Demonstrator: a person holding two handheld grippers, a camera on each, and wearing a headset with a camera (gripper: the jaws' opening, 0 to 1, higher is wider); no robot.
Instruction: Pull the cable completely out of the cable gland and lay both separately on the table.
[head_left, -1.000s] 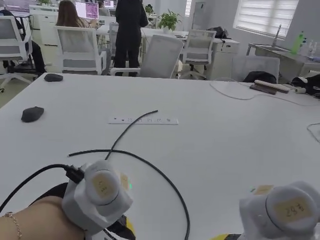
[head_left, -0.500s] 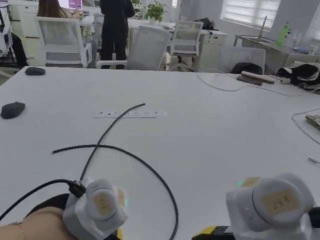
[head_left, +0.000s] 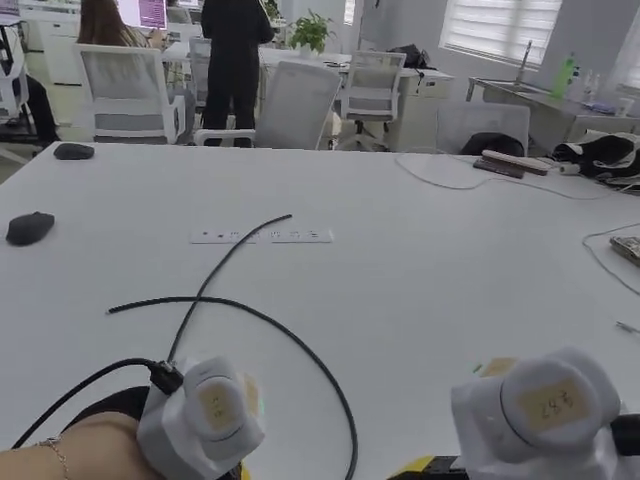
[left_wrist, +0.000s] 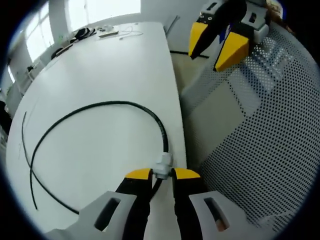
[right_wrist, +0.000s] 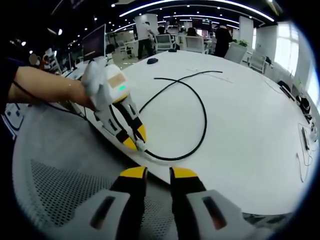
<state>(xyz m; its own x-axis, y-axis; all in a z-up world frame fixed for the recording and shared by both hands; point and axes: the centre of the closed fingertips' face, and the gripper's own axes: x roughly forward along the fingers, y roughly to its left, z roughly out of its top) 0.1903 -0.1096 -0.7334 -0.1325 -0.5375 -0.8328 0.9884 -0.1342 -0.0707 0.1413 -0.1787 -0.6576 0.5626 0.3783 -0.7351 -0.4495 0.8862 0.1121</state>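
A long black cable (head_left: 250, 310) lies looped on the white table (head_left: 430, 270). One end of the cable (left_wrist: 100, 104) runs into a small white cable gland (left_wrist: 162, 167) at the table's near edge. My left gripper (left_wrist: 162, 174) is shut on that gland, yellow tips on either side. In the right gripper view the left gripper (right_wrist: 134, 140) pinches the gland (right_wrist: 140, 146) while the cable (right_wrist: 202, 115) curves away over the table. My right gripper (right_wrist: 159, 172) stands open with nothing in it, off the table's edge, apart from the left one. Both the left gripper (head_left: 205, 420) and the right gripper (head_left: 540, 410) sit low in the head view.
A flat white power strip (head_left: 262, 236) lies mid-table and a dark mouse (head_left: 30, 228) at the left. A grey mesh chair seat (right_wrist: 55, 190) sits below the near edge. Thin cables (head_left: 610, 250) and clutter lie at the far right; chairs and people stand behind.
The head view has shifted, so both grippers sit a little lower in the picture. The cable's loop lies as before and the left gripper's hold looks unchanged.
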